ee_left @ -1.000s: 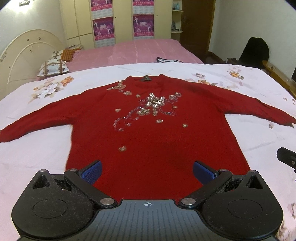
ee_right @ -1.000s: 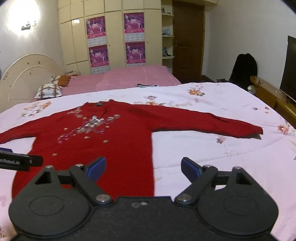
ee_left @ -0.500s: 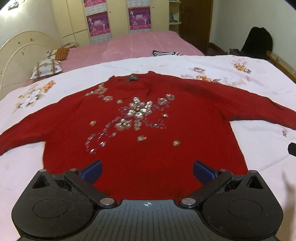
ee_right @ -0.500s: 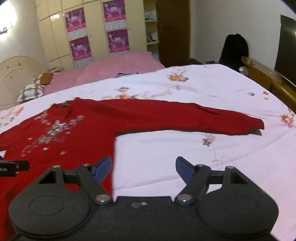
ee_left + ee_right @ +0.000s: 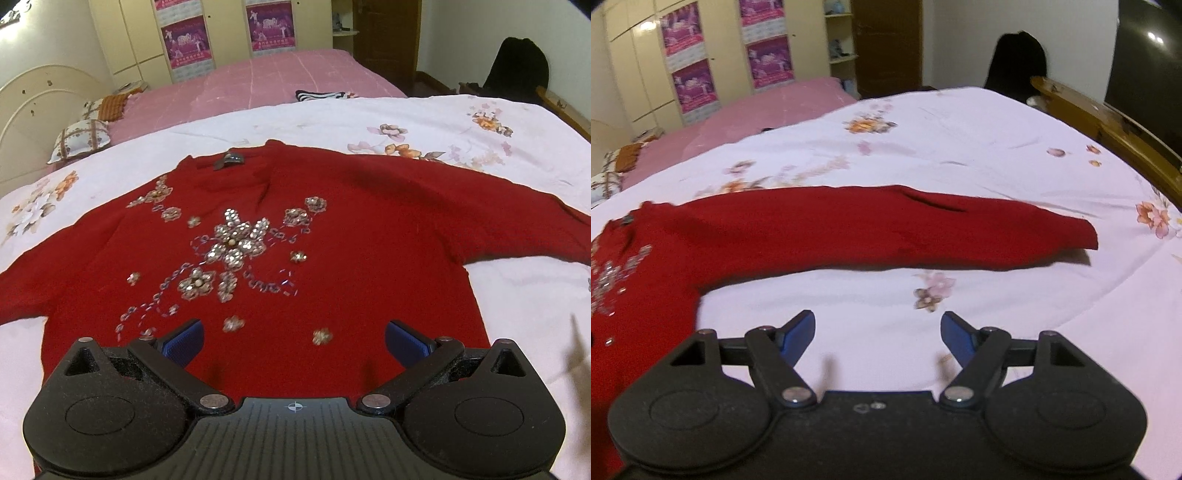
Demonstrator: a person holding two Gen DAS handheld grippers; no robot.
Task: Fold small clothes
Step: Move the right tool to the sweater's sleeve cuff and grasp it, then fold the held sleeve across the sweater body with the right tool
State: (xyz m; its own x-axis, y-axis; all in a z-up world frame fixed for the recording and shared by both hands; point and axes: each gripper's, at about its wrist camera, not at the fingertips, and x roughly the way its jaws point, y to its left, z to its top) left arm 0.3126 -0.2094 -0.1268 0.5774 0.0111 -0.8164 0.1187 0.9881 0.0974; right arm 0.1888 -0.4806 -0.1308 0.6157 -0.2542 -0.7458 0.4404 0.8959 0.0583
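Note:
A red sweater (image 5: 332, 229) with a sequin flower pattern lies flat, front up, on the white floral bedsheet (image 5: 443, 122), sleeves spread to both sides. My left gripper (image 5: 293, 336) hangs open over the sweater's lower body, nothing between its blue pads. In the right wrist view the sweater's right sleeve (image 5: 886, 229) stretches across the sheet, cuff at the right. My right gripper (image 5: 878, 328) is open above bare sheet just in front of that sleeve, near the armpit, and holds nothing.
A pink bed (image 5: 277, 81) with pillows (image 5: 81, 138) lies beyond the white sheet. A striped garment (image 5: 321, 96) rests at the sheet's far edge. A wooden bed frame (image 5: 1108, 125) borders the right side. A dark bag (image 5: 1015, 59) stands by the far wall.
Both grippers moved forward and lower toward the sweater. The right one swung right, from the sweater's body to the sheet before the sleeve, and its jaws narrowed a little.

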